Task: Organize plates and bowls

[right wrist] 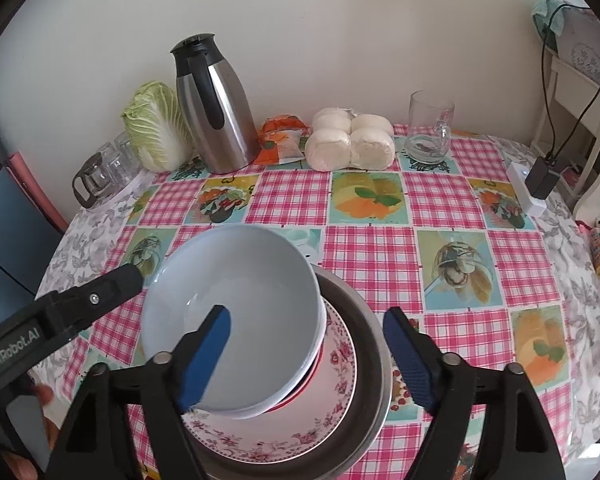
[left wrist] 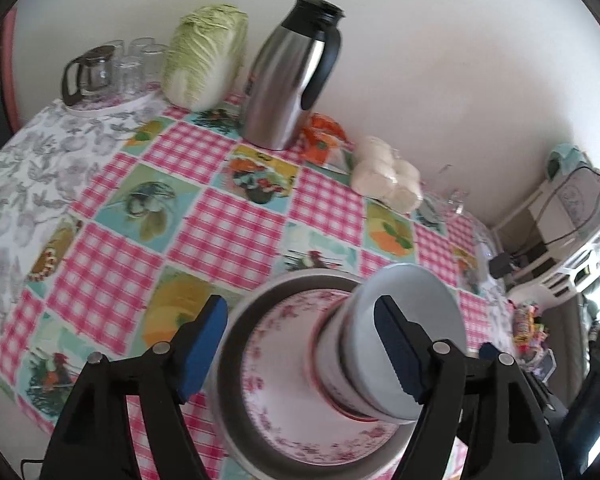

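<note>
A stack stands near the table's front edge: a grey metal dish (right wrist: pixel 374 364) at the bottom, a pink-flowered plate (right wrist: pixel 340 364) in it, then a red-rimmed bowl (right wrist: pixel 314 376) with a pale blue-white bowl (right wrist: pixel 236 280) nested on top. In the left wrist view the same pale bowl (left wrist: pixel 412 308) sits on the flowered plate (left wrist: pixel 276 368). My left gripper (left wrist: pixel 300 340) is open and straddles the stack, its pads clear of it. My right gripper (right wrist: pixel 310 356) is open too, one finger (right wrist: pixel 208 356) over the bowl's inside, the other beyond the dish rim. The left gripper's finger (right wrist: pixel 112 286) shows beside the bowl.
Along the wall stand a steel thermos jug (right wrist: pixel 216 108), a cabbage (right wrist: pixel 156 128), bagged buns (right wrist: pixel 350 142), a glass mug (right wrist: pixel 430 130) and a tray of glasses with a small pot (right wrist: pixel 100 172). A white shelf with cables (right wrist: pixel 572 120) stands right of the table.
</note>
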The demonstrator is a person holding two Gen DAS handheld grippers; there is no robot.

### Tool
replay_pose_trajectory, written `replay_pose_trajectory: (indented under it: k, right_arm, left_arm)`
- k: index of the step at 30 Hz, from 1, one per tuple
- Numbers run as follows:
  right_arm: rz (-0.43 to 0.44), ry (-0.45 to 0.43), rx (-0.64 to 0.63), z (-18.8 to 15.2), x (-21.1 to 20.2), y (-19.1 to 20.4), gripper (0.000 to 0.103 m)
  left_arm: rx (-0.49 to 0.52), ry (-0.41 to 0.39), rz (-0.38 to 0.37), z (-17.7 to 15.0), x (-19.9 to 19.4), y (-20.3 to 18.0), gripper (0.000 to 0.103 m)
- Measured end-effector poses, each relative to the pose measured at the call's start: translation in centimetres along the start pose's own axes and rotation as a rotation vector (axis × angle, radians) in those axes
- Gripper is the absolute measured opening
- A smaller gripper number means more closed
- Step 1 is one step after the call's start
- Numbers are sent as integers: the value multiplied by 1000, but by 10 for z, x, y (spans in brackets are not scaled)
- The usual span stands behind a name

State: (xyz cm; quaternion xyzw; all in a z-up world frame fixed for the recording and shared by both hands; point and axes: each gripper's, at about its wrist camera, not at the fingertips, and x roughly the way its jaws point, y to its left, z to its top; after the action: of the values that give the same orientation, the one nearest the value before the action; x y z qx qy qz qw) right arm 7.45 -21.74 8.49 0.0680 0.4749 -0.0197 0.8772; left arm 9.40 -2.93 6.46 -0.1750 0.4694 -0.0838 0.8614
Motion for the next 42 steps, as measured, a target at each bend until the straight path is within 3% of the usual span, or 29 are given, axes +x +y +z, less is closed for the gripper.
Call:
replay_pose_trajectory:
  k: [2,7,11,29,38,42]
  right_arm:
    - [-8,-5,-1,0,-1,-1,88]
    - [-14,-8,1,0,-2,-2,102]
    - [-16,-2,0,0,-2,-2,103]
    - [-43,-56,-7,-19,-22,1,103]
    - [-51,-74,5,-43,-35,-7,103]
    - [-61,-75,10,-53,-38,-12,103]
  left_arm:
    - [4,-9,29,0,0,3,86]
    - [16,-34,78,0,-4,8,91]
    - [38,-52,129,0,-6,10,103]
    - [111,-102,161,-18,-26,12,103]
    - [193,-119,165,-44,-41,7,103]
    - [202,-89,169,-56,-41,7,103]
